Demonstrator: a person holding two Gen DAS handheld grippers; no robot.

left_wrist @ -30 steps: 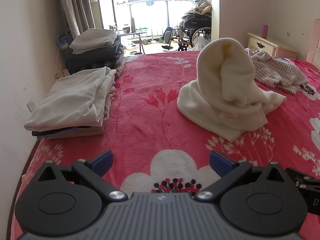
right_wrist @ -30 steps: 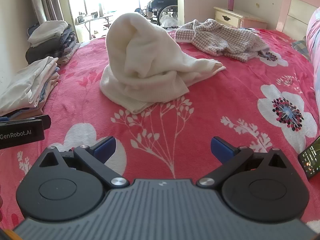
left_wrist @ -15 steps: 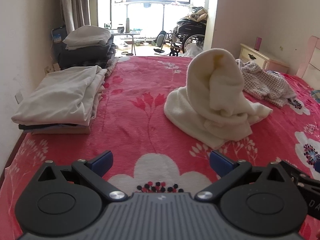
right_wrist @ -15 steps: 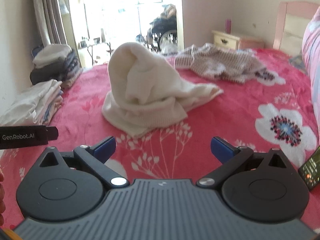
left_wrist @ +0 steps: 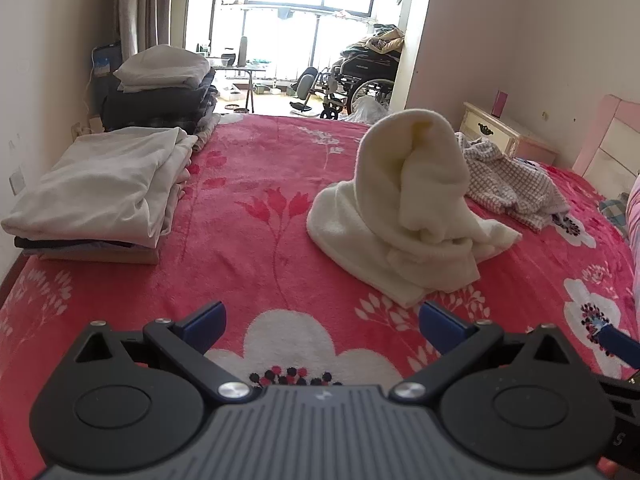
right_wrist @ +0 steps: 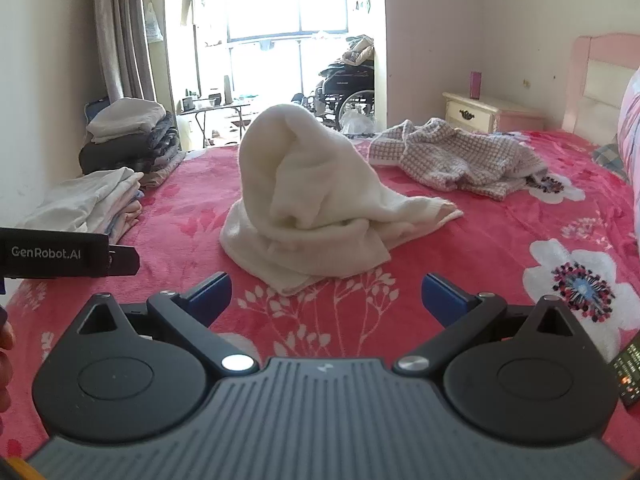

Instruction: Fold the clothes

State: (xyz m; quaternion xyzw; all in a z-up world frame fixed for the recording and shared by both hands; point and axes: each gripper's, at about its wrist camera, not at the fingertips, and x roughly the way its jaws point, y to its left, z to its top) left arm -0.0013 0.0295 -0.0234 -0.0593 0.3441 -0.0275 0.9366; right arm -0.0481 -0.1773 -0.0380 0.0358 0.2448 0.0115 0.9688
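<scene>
A cream knitted garment [left_wrist: 408,208] [right_wrist: 316,208] lies crumpled in a tall heap on the red flowered bedspread [left_wrist: 256,240] [right_wrist: 500,240]. Behind it sprawls a checked white-and-purple garment [left_wrist: 512,184] [right_wrist: 452,156]. My left gripper [left_wrist: 322,322] hangs open over the bedspread, short of the cream heap, nothing between its blue fingers. My right gripper [right_wrist: 326,294] is open too, just in front of the heap's near edge. The left gripper's body [right_wrist: 52,254] shows at the left edge of the right wrist view.
Folded clothes form a pale stack [left_wrist: 104,188] [right_wrist: 88,204] at the bed's left edge, with a darker pile [left_wrist: 160,92] [right_wrist: 128,136] behind. A nightstand [left_wrist: 504,136] [right_wrist: 484,112] and pink headboard [right_wrist: 600,76] stand right. A phone [right_wrist: 628,372] lies at the right. A wheelchair [left_wrist: 360,80] is beyond.
Both grippers have risen and tilted up, so the room and window fill more of each view. The cream garment has not moved. Both stay open.
</scene>
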